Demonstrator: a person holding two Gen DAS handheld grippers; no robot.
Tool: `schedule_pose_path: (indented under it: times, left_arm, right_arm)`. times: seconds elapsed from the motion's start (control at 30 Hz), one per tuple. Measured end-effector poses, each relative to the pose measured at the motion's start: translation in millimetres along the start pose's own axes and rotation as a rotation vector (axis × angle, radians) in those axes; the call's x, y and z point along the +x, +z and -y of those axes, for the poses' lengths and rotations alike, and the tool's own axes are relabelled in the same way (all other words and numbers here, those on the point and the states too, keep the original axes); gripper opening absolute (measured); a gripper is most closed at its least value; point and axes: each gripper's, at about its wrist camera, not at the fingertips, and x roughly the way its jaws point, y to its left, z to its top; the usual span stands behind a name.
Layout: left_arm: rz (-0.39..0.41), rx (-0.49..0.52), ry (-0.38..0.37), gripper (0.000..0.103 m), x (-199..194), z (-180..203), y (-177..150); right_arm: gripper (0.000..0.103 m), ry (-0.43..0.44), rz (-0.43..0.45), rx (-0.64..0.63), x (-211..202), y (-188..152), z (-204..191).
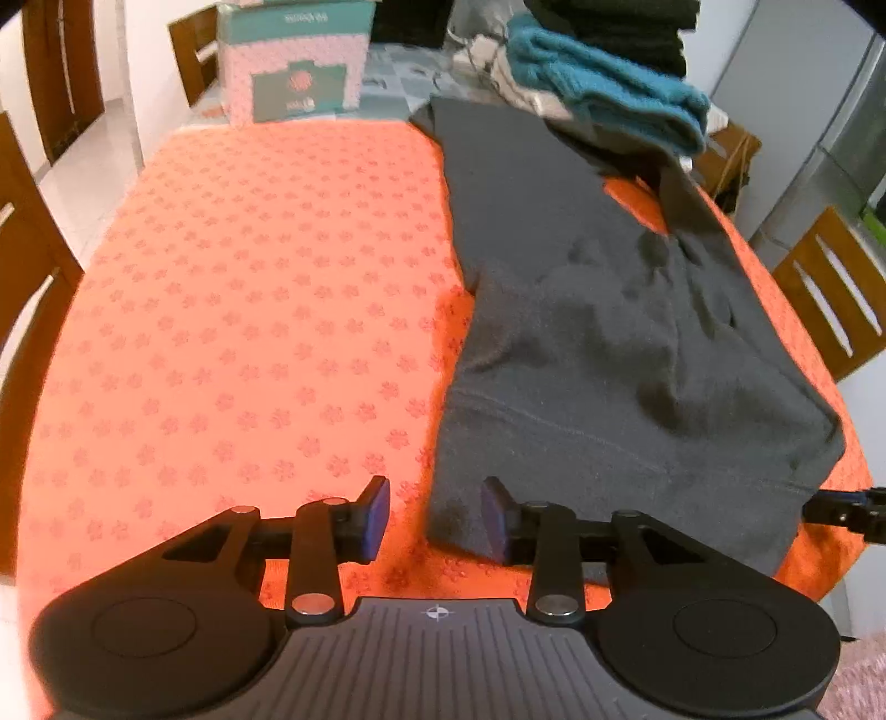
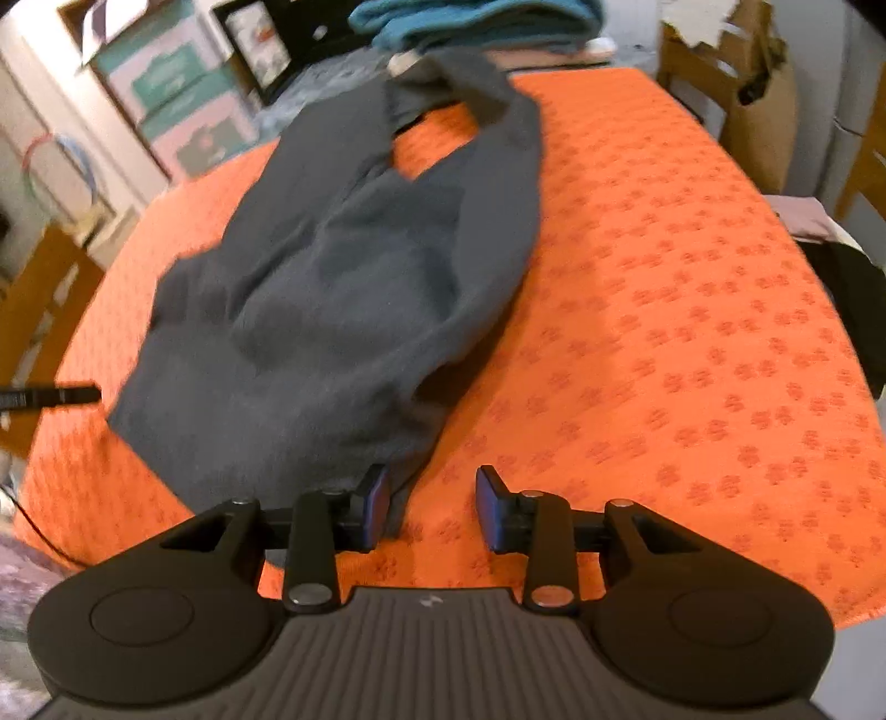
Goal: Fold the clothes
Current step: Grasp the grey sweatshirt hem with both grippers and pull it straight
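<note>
A dark grey garment (image 1: 581, 310) lies lengthwise on the orange patterned table cover (image 1: 249, 304). My left gripper (image 1: 434, 518) is open and empty, at the garment's near left corner, its right pad over the hem. In the right wrist view the same garment (image 2: 343, 288) lies left of centre on the table cover (image 2: 664, 310). My right gripper (image 2: 432, 507) is open and empty at the garment's near right corner, its left pad at the hem edge. The right gripper's tip shows in the left wrist view (image 1: 847, 507); the left gripper's tip shows in the right wrist view (image 2: 50, 396).
A teal knit garment (image 1: 603, 94) lies on a pile of clothes at the table's far end, also in the right wrist view (image 2: 476, 22). A pink and teal box (image 1: 293, 61) stands at the far left. Wooden chairs (image 1: 830, 293) stand around the table.
</note>
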Motion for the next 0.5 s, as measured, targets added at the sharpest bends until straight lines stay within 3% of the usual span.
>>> schedule_pose_path:
  times: [0.13,0.2,0.23,0.27,0.33,0.5]
  left_arm:
    - [-0.032,0.042,-0.022,0.039,13,10,0]
    - [-0.046,0.065,0.001,0.039,20,16,-4]
    - [-0.052,0.076,0.012,0.036,24,19,-5]
    - [-0.035,0.097,0.028,0.022,23,22,-6]
    - [-0.023,0.106,0.035,0.006,19,23,-6]
    - [0.026,0.019,0.027,0.005,-19,22,-5]
  right_arm:
    - [0.038,-0.026,0.001,-0.073,14,-9,-22]
    - [0.013,-0.030,0.011,-0.083,16,-12,-30]
    - [0.012,-0.024,0.013,-0.076,16,-12,-32]
    - [0.008,-0.030,0.015,-0.071,15,-13,-34]
    - [0.005,-0.028,0.024,-0.055,6,-15,-35]
    - [0.004,0.011,0.055,0.002,-33,-19,-30]
